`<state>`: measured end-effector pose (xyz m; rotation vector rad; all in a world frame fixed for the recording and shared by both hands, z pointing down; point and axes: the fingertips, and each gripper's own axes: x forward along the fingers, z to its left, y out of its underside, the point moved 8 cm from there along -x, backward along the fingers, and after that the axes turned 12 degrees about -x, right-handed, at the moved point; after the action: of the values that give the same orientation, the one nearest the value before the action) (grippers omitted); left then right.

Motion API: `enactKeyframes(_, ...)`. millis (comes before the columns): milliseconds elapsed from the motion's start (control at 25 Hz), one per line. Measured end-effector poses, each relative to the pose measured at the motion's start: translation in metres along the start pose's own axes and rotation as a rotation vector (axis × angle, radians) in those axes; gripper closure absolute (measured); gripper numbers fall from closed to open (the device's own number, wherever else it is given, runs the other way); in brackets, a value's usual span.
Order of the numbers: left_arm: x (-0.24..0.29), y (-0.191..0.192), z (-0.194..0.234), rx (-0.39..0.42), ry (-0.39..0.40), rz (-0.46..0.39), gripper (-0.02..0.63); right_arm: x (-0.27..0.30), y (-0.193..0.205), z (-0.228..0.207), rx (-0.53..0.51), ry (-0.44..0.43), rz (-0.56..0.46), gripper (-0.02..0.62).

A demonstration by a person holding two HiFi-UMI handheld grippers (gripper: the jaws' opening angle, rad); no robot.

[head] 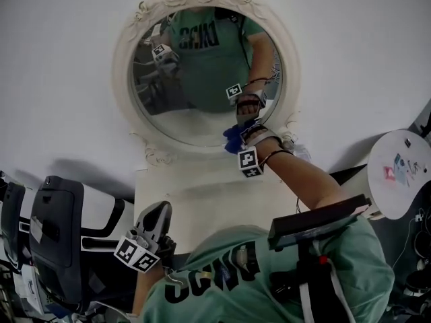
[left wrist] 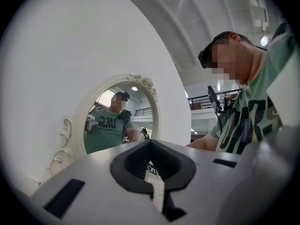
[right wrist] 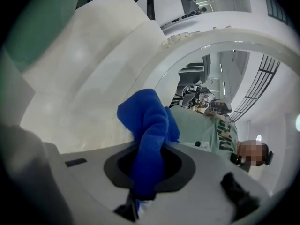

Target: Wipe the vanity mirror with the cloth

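Staged vanity corner within a large hall or studio. The ornate vanity mirror [head: 195, 113] is mounted on a plain white panel [left wrist: 70, 46]. Past the panel's edge rise a high ribbed ceiling [left wrist: 211, 18] with a round lamp [left wrist: 265, 41] and a railed mezzanine [left wrist: 201, 99]. Black equipment [head: 57, 214] stands beside the white table [head: 202, 207].

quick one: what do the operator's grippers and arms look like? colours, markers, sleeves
The left gripper and right gripper have pale grey shells with black jaw liners. Each carries a white cube with black square markers: left cube, right cube. The person wears a green short-sleeved T-shirt with dark lettering. A thin dark band circles the right wrist.
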<state>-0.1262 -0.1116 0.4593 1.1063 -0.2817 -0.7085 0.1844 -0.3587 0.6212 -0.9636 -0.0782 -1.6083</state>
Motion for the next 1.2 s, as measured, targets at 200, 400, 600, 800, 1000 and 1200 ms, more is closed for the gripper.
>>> enactKeyframes(200,0.005,0.021,-0.023,-0.02,-0.047,0.025,0.606,-0.018,0.001,0.004,0.091,0.069,-0.092,0.545)
enactKeyframes(400,0.0,0.03,-0.015,-0.045,-0.032,0.065,0.606,-0.067,-0.002,0.019,0.438,0.127,-0.223,0.545)
enactKeyframes(600,-0.008,0.014,0.017,-0.033,0.04,0.14,0.606,-0.125,-0.013,0.054,0.899,0.111,-0.318,0.545)
enactKeyframes(800,0.001,0.006,0.045,-0.029,0.107,0.19,0.606,-0.173,-0.024,0.088,1.303,0.076,-0.453,0.545)
enactKeyframes(1000,0.024,0.019,0.06,-0.068,0.139,0.197,0.606,-0.216,-0.025,0.109,1.504,0.081,-0.548,0.545)
enactKeyframes(1200,0.045,0.028,0.058,-0.075,0.164,0.193,0.606,-0.216,-0.014,0.111,1.563,0.053,-0.562,0.545)
